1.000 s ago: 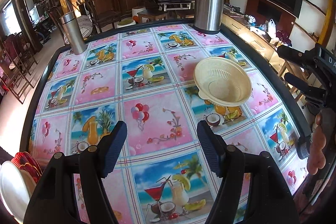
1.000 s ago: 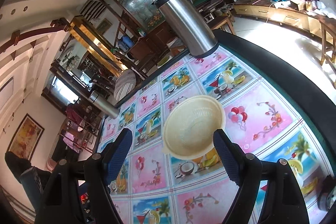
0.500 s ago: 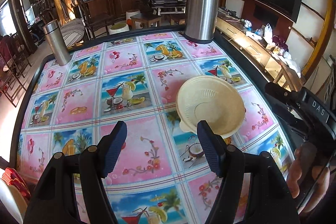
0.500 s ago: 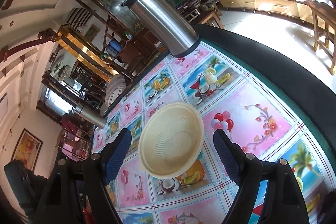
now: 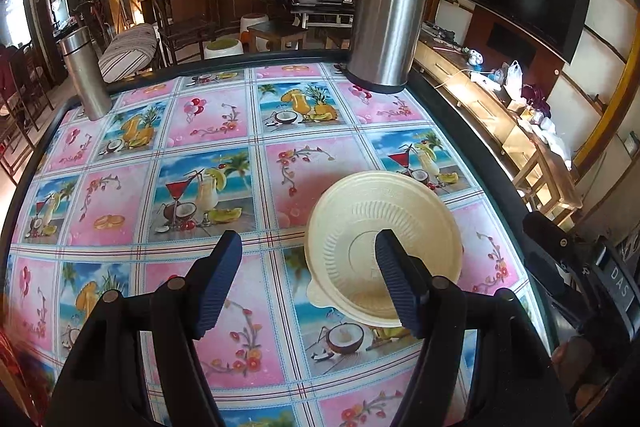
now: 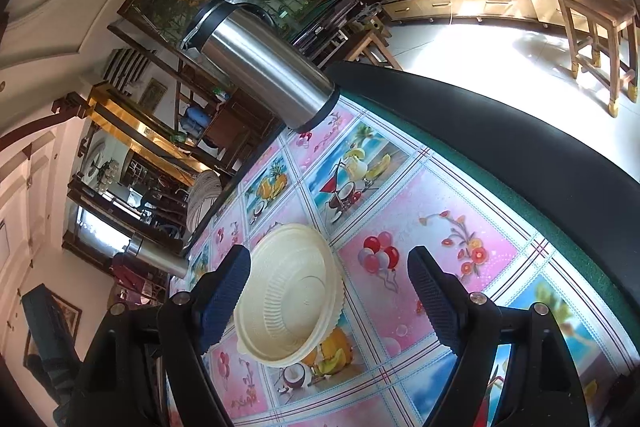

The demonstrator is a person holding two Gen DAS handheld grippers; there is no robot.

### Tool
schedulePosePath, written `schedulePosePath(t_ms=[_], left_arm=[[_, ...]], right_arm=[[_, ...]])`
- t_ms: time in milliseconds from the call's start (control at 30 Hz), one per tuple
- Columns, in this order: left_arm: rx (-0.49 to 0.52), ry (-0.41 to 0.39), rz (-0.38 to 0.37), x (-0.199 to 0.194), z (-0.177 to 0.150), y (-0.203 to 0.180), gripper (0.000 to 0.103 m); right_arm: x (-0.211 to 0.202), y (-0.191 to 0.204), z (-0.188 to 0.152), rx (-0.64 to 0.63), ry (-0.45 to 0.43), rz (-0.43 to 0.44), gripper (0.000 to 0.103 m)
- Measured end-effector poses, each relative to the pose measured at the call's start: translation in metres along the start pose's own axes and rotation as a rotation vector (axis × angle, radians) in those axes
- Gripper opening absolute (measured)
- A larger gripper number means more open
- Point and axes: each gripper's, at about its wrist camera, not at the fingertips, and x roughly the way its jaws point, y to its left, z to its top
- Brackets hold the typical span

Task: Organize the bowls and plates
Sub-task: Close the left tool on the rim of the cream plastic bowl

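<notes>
A cream disposable bowl (image 5: pixel 376 227) sits upright on the patterned tablecloth (image 5: pixel 208 131), right of centre. My left gripper (image 5: pixel 308 287) is open and empty; its right finger (image 5: pixel 396 283) hangs over the bowl's inside. The bowl also shows in the right wrist view (image 6: pixel 292 299). My right gripper (image 6: pixel 328 299) is open and empty, with the bowl between its fingers, close to the left finger (image 6: pixel 224 295). The right gripper's body (image 5: pixel 580 275) shows at the right edge of the left wrist view.
A tall steel thermos jug (image 5: pixel 388 11) stands at the table's far right corner, also seen in the right wrist view (image 6: pixel 260 63). A small steel flask (image 5: pixel 84 71) stands at the far left edge. The dark table rim (image 5: pixel 472 131) runs close to the bowl's right.
Both grippers have moved closer to the bowl. The left gripper swung right, so its right finger now overlaps the bowl. The bowl has not moved on the table.
</notes>
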Motion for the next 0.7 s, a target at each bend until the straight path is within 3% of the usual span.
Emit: schedulePosePath(t_ms=[300,700], left_arm=[[0.042,-0.014,0.042,0.008,-0.006,-0.001,0.069],[0.026,0.013,-0.034,0.022,-0.009,-0.003,0.069]], right_arm=[[0.016,0.007,-0.011,-0.042,0.032,-0.008,0.084],[0.030,0.014,-0.021,-0.066,0.074,0.012,0.084]])
